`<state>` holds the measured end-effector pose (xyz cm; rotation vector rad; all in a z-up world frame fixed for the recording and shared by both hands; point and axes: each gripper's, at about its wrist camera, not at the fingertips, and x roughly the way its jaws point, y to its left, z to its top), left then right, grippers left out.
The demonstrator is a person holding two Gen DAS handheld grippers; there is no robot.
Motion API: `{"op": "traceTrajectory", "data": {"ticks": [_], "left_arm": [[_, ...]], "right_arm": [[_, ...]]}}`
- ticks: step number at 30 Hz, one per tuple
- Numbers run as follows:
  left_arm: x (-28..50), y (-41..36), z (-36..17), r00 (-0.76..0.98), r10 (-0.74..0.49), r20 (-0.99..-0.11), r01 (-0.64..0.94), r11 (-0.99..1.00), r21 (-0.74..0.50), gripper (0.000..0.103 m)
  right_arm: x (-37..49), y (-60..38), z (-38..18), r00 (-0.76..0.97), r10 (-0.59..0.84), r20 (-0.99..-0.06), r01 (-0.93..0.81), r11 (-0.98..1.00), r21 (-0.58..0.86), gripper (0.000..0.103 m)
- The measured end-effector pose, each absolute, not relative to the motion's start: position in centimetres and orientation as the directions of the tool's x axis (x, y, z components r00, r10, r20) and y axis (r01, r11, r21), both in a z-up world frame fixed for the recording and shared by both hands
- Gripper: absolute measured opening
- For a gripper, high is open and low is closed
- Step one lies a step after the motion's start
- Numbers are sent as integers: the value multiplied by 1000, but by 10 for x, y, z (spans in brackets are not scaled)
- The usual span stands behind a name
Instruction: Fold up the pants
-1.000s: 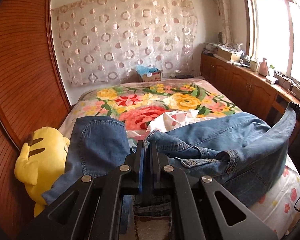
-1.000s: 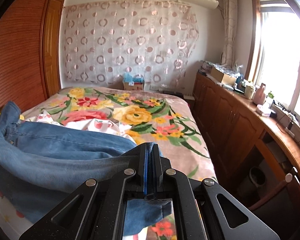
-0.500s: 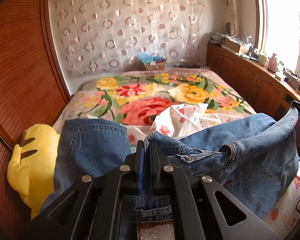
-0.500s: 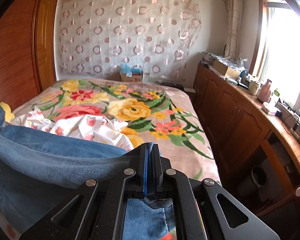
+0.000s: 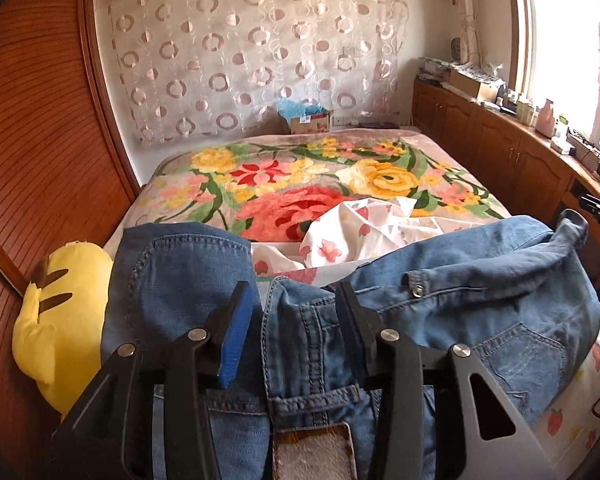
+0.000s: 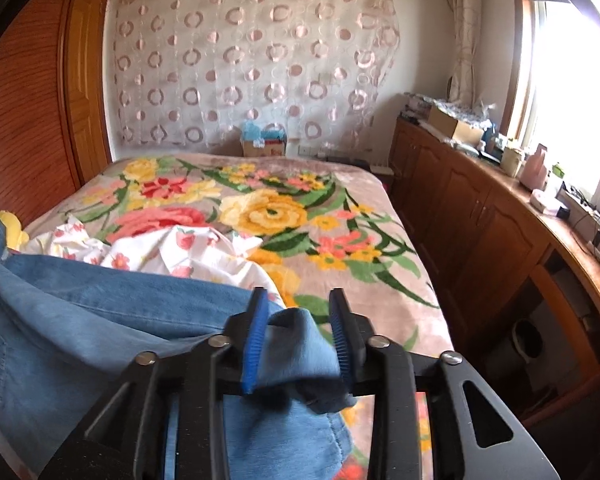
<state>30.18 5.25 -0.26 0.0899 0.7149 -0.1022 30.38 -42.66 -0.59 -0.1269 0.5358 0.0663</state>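
Blue denim pants lie across the near end of the bed, waistband toward the left wrist view, legs stretching right. My left gripper is open, its jaws apart with the waistband and fly lying between them. In the right wrist view the pants spread from the left, and a leg end sits between the jaws of my right gripper, which is open too. The cloth rests loose between the blue pads.
The bed has a floral blanket and a crumpled white flowered cloth just beyond the pants. A yellow plush toy lies at the bed's left edge by the wooden wardrobe. Wooden cabinets run along the right.
Both grippers were shut on the pants and have now opened. The pants have dropped lower onto the bed.
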Motion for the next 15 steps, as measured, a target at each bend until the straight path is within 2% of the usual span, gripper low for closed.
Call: {"op": "traceTrajectory", "data": {"ticks": [1, 2, 4, 10, 15], "left_arm": [[299, 52, -2, 750, -71, -657, 132, 990, 44, 50], [297, 50, -1, 751, -81, -656, 140, 989, 39, 63], [293, 47, -1, 751, -116, -651, 165, 986, 15, 82], [283, 23, -16, 727, -164, -667, 225, 974, 5, 82], [275, 13, -25, 711, -182, -680, 243, 970, -5, 82]], "right_arm": [[302, -423, -9, 859, 49, -509, -112, 989, -94, 36], [298, -418, -6, 859, 73, -506, -135, 987, -87, 38], [292, -408, -7, 856, 127, -500, -187, 980, -72, 44], [276, -368, -16, 782, 325, -532, -387, 922, -5, 51], [267, -338, -30, 716, 398, -573, -487, 873, -3, 54]]}}
